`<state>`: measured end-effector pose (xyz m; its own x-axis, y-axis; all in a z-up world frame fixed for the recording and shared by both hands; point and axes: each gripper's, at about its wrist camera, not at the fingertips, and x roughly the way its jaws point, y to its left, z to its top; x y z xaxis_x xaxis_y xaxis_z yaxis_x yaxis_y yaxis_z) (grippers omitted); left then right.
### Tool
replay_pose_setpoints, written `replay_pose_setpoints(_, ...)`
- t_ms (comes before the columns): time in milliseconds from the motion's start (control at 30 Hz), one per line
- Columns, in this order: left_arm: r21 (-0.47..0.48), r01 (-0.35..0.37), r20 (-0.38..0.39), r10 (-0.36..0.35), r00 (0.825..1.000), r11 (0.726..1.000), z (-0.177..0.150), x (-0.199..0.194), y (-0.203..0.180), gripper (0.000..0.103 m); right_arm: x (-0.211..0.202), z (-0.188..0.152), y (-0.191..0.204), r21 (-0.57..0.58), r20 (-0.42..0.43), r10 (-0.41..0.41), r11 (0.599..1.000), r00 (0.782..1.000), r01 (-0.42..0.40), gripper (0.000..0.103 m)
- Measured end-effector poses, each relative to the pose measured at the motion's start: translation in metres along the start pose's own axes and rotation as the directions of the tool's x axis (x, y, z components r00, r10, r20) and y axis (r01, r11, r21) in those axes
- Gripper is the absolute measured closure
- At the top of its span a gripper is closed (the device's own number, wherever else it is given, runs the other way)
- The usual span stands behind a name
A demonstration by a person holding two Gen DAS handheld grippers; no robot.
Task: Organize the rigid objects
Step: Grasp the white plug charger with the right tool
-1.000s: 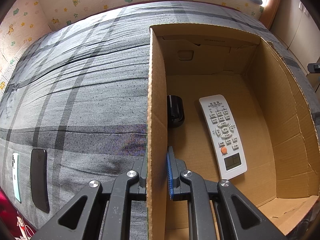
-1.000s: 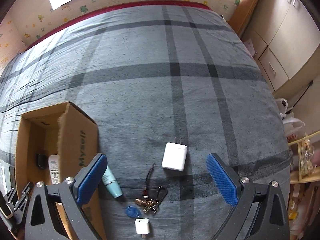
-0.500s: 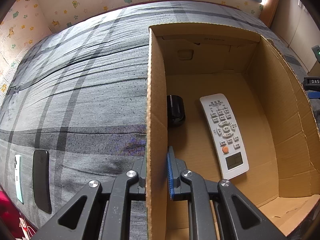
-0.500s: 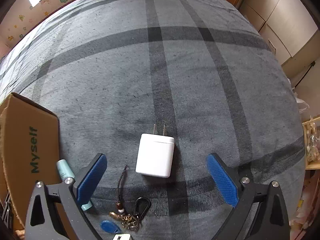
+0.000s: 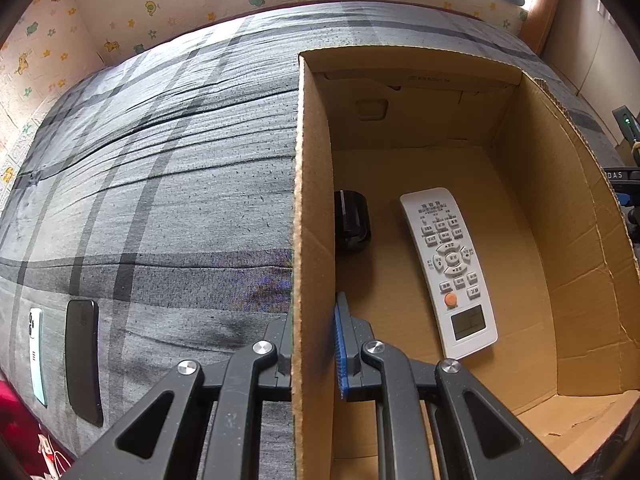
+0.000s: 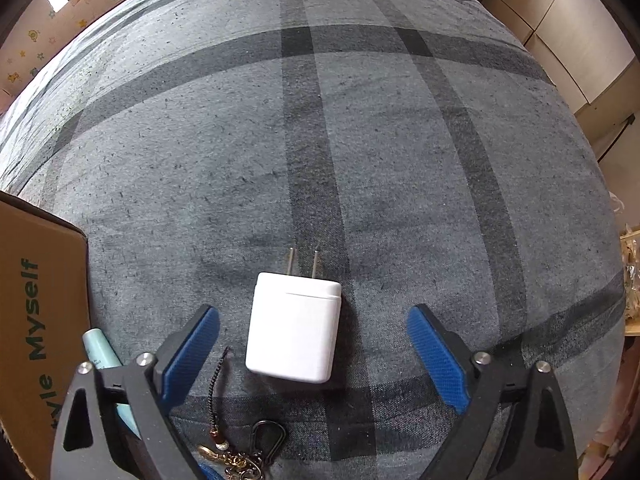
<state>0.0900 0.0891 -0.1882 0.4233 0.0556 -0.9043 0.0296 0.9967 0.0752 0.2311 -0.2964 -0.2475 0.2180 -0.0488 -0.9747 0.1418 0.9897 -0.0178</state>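
Observation:
My left gripper point(image 5: 314, 356) is shut on the left wall of the cardboard box point(image 5: 310, 208), one finger outside, the blue pad inside. On the box floor lie a white remote point(image 5: 450, 268) and a small black object point(image 5: 352, 220). In the right wrist view a white plug charger point(image 6: 294, 328) lies on the grey plaid bedspread, prongs pointing away. My right gripper point(image 6: 314, 356) hangs low over it with the charger between its blue pads; the jaws are closing and the pads do not touch it.
A keyring with a cord point(image 6: 236, 448) and a pale teal tube point(image 6: 102, 356) lie near the right gripper, beside the box's outer wall point(image 6: 36, 320). Two phones, one black point(image 5: 82, 360) and one mint point(image 5: 36, 360), lie left of the box. Cabinets stand beyond the bed's right edge.
The right gripper has dropped toward the charger, which now looks much larger between the pads, and the pads have come slightly inward. The left gripper and box have not moved.

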Motion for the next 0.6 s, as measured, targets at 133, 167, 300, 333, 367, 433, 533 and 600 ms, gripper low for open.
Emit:
replay_pose_setpoints(133,-0.003,0.002,-0.001,-0.002,1.000,1.000,0.001,0.000,0.002,0.089,0.004,0.003,0.005,0.010,-0.022,0.019,1.000,1.000,-0.019,0.054)
replay_pose_setpoints(167,-0.003,0.002,-0.001,-0.002,1.000,1.000,0.001,-0.001,0.002,0.089,0.006,0.004,0.006,0.019,-0.035,0.038,0.999,0.999,-0.037,0.057)
replay_pose_setpoints(300,-0.006,0.003,-0.001,-0.003,1.000,1.000,0.001,-0.001,0.003,0.089,0.004,0.002,0.007,0.016,-0.024,0.043,0.999,0.999,-0.043,0.057)
replay_pose_setpoints(333,-0.007,0.003,-0.002,-0.003,1.000,1.000,0.001,0.000,0.003,0.089,0.003,0.002,0.008,0.014,-0.024,0.041,0.999,0.999,-0.041,0.057)
replay_pose_setpoints(367,-0.006,0.002,-0.001,-0.002,1.000,1.000,0.001,0.000,0.003,0.089,0.000,-0.001,0.007,0.012,-0.022,0.039,0.999,0.999,-0.038,0.057)
replay_pose_setpoints(433,-0.008,0.002,-0.001,-0.002,1.000,1.000,0.001,0.000,0.003,0.089,-0.005,-0.004,0.008,0.008,-0.021,0.034,0.999,0.999,-0.034,0.057)
replay_pose_setpoints(533,-0.015,0.008,-0.002,-0.008,1.000,1.000,0.001,0.000,0.006,0.089,-0.013,-0.005,0.011,0.003,-0.018,0.031,1.000,0.999,-0.031,0.057)
replay_pose_setpoints(600,-0.012,0.007,-0.002,-0.007,1.000,1.000,0.000,0.001,0.006,0.089,-0.020,-0.007,0.012,0.002,-0.011,0.030,1.000,1.000,-0.030,0.057)
